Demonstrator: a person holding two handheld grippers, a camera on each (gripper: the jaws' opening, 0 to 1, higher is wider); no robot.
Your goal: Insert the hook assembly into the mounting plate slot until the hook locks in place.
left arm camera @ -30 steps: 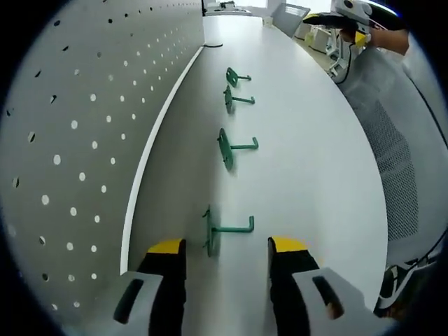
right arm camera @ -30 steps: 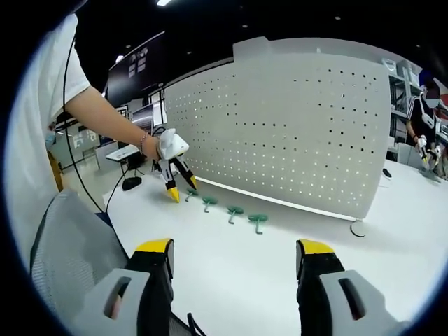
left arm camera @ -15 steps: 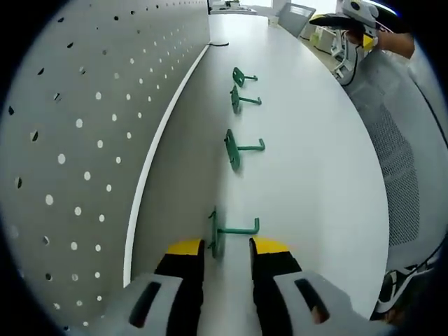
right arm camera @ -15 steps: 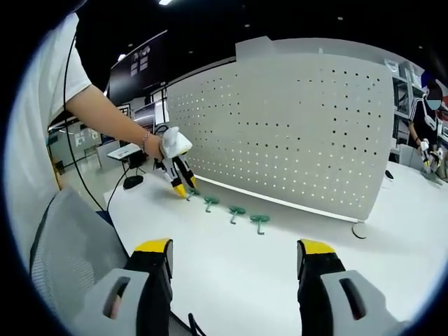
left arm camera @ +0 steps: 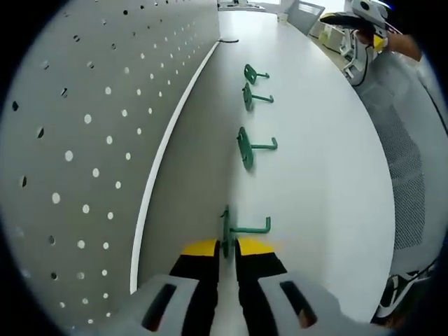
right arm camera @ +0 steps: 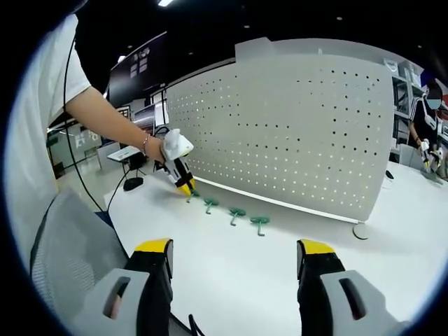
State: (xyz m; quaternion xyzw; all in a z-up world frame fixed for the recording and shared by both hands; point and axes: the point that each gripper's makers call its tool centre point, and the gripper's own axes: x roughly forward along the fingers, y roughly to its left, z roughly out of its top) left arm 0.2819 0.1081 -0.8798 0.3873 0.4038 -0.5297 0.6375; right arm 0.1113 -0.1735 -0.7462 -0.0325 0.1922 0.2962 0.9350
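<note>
Left claw point(left arm camera: 224, 250) clamped on nearest green hook point(left arm camera: 238, 230) — beside pegboard point(left arm camera: 91, 126), right claw point(right arm camera: 234, 255) agape

Left claw point(left arm camera: 225, 250) showing grey plastic jaws with yellow tips and dark slots in the housing. Right claw point(right arm camera: 235, 259) showing the same grey jaws, yellow caps, black inner faces. Person wearing a white short-sleeved shirt point(right arm camera: 42, 105), a bracelet point(right arm camera: 143, 144), thin dark cable hanging down.

Four green hooks stand in a row on the white table beside the pegboard point(left arm camera: 77, 126); each has a flat plate on edge and a thin arm with an upturned tip; the nearest hook point(left arm camera: 241, 229) sits between yellow jaw tips; the pegboard is upright, white, dotted with holes.
</note>
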